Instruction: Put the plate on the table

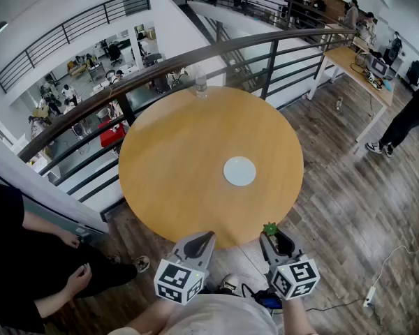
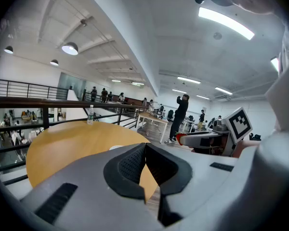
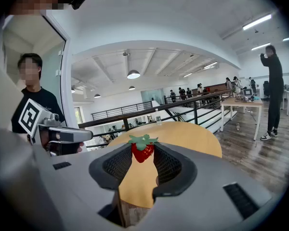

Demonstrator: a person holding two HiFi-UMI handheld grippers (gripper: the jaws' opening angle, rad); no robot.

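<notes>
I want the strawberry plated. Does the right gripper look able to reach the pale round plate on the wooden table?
Probably yes: the right gripper, shut on a red strawberry, hovers by the near edge of the round wooden table, with only bare tabletop between it and the pale round plate.

Both tools up close now: the left gripper [image 2: 144, 147] is a smooth grey shell tapering to a wedge, with black ribbed pads [image 2: 130, 165] lining the inside of its two jaws and a narrow black slot [image 2: 58, 201] set in its top. The right gripper [image 3: 143, 150] is its twin, same grey, same black lining. Each carries a white marker cube [image 1: 177, 281] printed with black squares, and the person wears a pale grey top [image 1: 220, 316].
</notes>
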